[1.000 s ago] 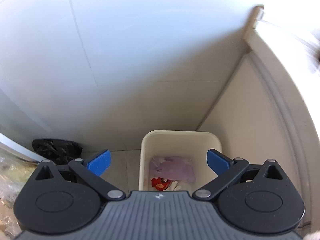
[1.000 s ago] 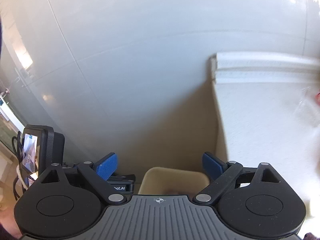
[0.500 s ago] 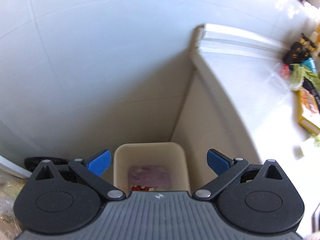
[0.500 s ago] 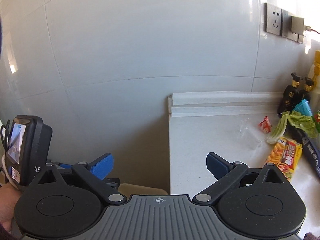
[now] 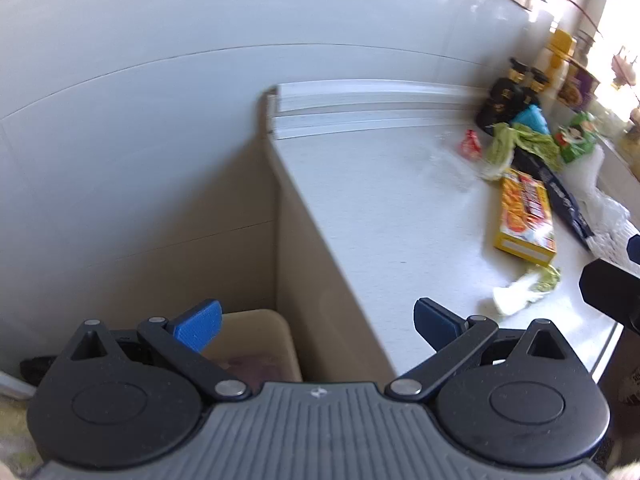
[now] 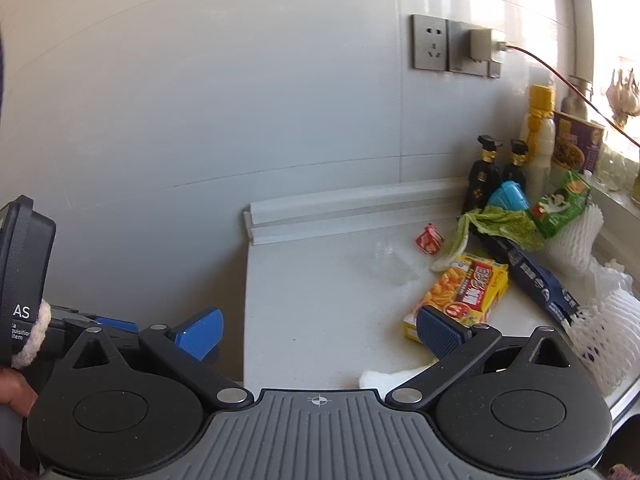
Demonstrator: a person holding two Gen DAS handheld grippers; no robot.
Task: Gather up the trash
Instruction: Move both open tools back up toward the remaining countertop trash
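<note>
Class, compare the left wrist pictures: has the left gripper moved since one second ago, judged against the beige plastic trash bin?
Yes. The left gripper has swung up and rightward: the beige plastic trash bin slid to the lower left, and the white countertop now fills the right.

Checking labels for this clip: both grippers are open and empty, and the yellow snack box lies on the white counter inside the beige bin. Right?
Not quite. The yellow snack box lies flat on the white counter, not inside the beige bin, which stands on the floor beside the counter, as the left wrist view shows. The left gripper and right gripper are indeed open and empty.
</note>
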